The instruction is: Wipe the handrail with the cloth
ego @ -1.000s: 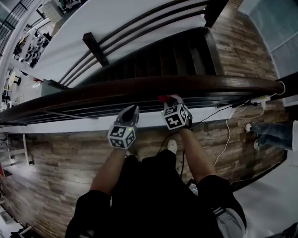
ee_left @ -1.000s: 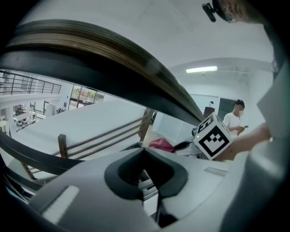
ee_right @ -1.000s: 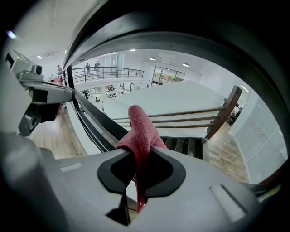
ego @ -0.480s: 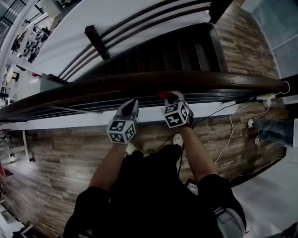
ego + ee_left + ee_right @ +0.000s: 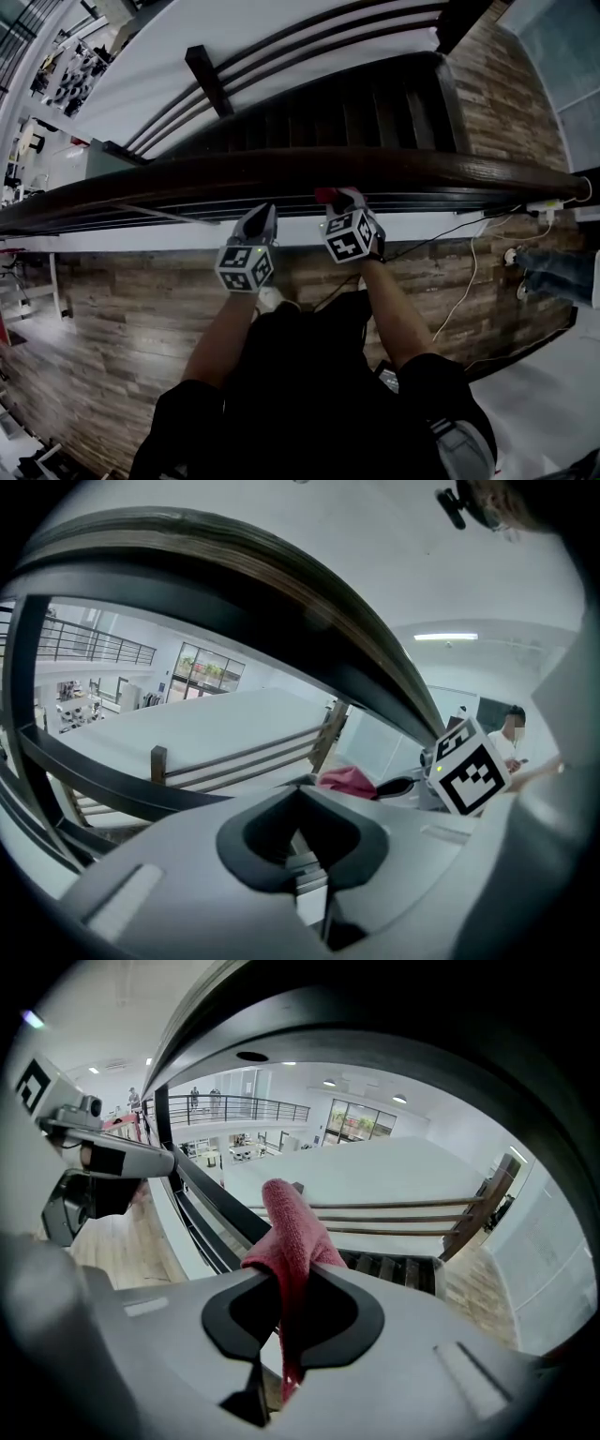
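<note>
A dark wooden handrail (image 5: 281, 171) runs left to right above a stairwell in the head view. My right gripper (image 5: 336, 199) is shut on a red cloth (image 5: 325, 196), just under the rail's near edge. In the right gripper view the cloth (image 5: 291, 1232) stands up out of the shut jaws, with the rail (image 5: 394, 1016) arching overhead. My left gripper (image 5: 260, 217) is shut and holds nothing, a little left of the right one and below the rail. The left gripper view shows the rail (image 5: 234, 592) above and the red cloth (image 5: 347, 781) beyond.
Dark stairs (image 5: 328, 117) drop away beyond the rail, with a second railing and post (image 5: 208, 80) on the far side. White cables (image 5: 469, 272) trail over the wood floor at right. A person's feet (image 5: 553, 267) stand at the right edge.
Both grippers have stayed close under the handrail. The view has shifted slightly, so the rail sits a little lower in the frame. The cloth stays clamped in the right gripper.
</note>
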A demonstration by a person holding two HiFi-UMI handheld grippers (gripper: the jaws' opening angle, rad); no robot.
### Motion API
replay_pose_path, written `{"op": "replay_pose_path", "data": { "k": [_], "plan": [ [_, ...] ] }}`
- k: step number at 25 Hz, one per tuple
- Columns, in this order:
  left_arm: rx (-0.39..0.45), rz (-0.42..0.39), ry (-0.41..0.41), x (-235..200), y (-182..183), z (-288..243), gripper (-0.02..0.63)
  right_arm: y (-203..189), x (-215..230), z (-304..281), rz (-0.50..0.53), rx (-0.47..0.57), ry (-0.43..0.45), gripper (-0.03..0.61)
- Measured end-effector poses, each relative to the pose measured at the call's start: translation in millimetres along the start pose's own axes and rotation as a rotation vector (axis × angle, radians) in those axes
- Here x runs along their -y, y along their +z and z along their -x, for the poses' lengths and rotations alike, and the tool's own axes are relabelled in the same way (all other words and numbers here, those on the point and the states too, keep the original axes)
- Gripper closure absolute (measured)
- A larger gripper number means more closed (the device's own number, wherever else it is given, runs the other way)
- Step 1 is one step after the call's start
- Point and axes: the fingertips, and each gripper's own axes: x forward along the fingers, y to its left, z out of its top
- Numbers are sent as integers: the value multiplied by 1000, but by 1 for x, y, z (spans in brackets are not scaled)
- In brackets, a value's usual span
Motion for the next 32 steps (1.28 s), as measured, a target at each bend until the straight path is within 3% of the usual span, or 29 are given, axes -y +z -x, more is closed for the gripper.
{"op": "replay_pose_path", "data": {
  "k": [32],
  "plan": [
    [38, 118, 185, -109, -3, 70, 614, 65, -105, -30, 115, 11, 112, 538]
  ]
}}
